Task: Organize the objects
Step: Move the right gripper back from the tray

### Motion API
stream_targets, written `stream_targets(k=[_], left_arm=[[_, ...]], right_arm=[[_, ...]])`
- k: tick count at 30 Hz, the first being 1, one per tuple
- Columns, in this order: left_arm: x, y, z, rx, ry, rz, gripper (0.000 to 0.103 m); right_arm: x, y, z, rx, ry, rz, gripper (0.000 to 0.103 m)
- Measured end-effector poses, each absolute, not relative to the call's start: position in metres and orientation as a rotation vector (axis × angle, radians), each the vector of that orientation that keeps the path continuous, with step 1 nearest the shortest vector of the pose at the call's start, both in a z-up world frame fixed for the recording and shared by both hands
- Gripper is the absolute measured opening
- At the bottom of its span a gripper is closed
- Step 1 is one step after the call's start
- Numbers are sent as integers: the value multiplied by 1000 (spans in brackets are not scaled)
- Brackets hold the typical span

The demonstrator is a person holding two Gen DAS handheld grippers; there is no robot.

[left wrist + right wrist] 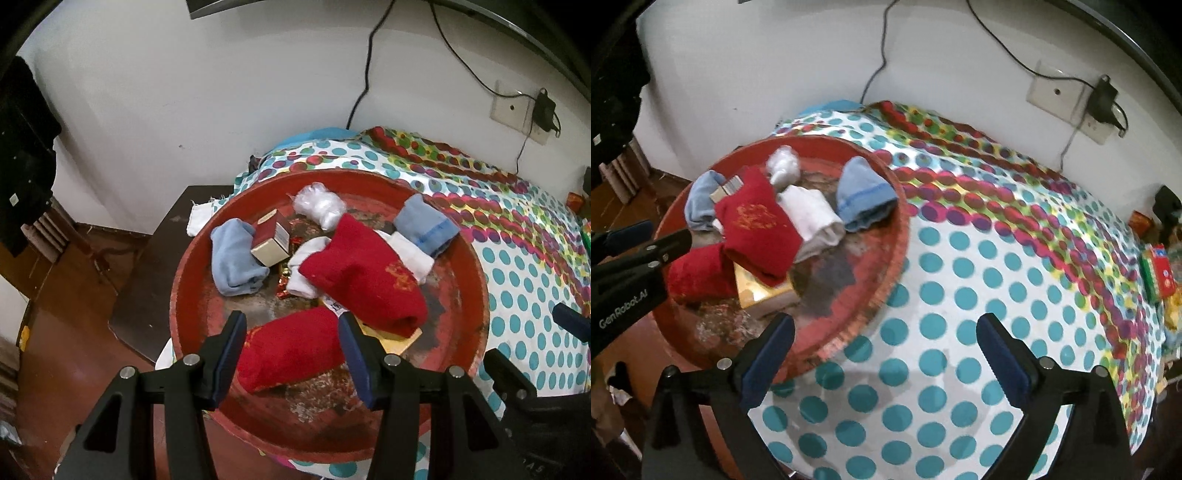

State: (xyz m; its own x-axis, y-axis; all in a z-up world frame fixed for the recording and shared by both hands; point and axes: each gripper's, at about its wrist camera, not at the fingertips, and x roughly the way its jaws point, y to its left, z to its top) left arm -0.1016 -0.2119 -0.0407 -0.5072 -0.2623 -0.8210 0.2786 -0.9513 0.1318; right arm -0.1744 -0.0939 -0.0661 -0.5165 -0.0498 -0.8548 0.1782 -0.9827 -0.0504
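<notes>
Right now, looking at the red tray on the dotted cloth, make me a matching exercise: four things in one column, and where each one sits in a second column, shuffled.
Things:
1. clear plastic bundle
2. small box
3. red sock with gold print
4. plain red sock

Places in the red tray:
A. between the fingers of the left tool, at the near edge
B. at the far side, nearest the wall
C. lying over white socks, in the middle
D. leaning on a light blue sock, on the left

Pairs: 1-B, 2-D, 3-C, 4-A
</notes>
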Motion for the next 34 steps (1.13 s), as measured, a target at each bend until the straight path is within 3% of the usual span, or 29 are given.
stream_targets(k=[34], left_arm=[[-101,-189,-42,1452,82,-2574,53]], right_arm=[[-165,-101,-76,1512,298,-2567,101]])
